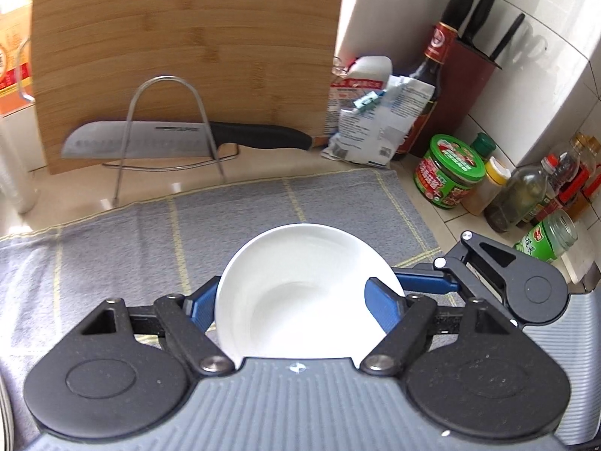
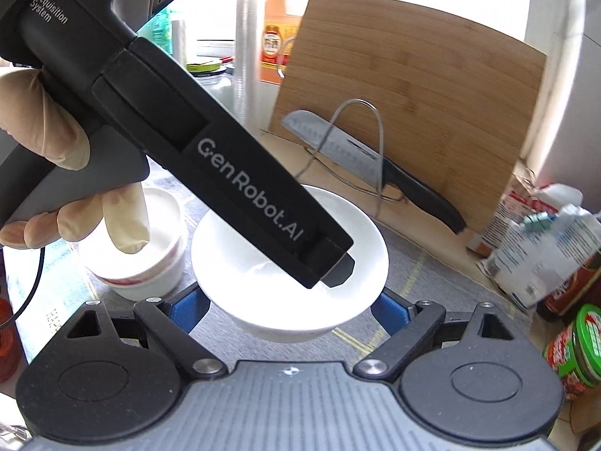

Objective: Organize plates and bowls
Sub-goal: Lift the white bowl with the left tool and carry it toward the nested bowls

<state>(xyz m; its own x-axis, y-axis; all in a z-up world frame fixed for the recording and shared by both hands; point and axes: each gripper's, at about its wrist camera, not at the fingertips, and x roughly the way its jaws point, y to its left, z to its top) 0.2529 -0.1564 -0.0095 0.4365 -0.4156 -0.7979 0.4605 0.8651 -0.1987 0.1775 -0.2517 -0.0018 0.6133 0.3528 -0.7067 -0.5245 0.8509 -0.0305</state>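
The shallow white ceramic bowl (image 1: 300, 293) is held up above the grey checked cloth mat (image 1: 131, 233) that covers the worktop (image 1: 94, 195), tilted so its inside faces the left wrist camera. The left claw (image 1: 300, 308) has its blue pads (image 1: 385, 306) closed on the bowl's rim, one pad inside the wall and the other outside. In the right wrist view the same bowl (image 2: 289, 263) sits between the blue pads (image 2: 392, 310) of the right claw (image 2: 289, 312), which flank its sides; whether they press on it cannot be told. The left claw's black body crosses that view, gripped by a gloved hand (image 2: 71, 188). Just left of the bowl stands a white cup with a red band (image 2: 146, 255). Behind, a kitchen knife with a black handle (image 1: 180, 139) rests in a wire rack (image 1: 169, 131) before an upright bamboo cutting board (image 1: 188, 37). To the right are a crumpled packet (image 1: 372, 120), a dark sauce bottle (image 1: 432, 64) and a green-lidded jar (image 1: 447, 173).
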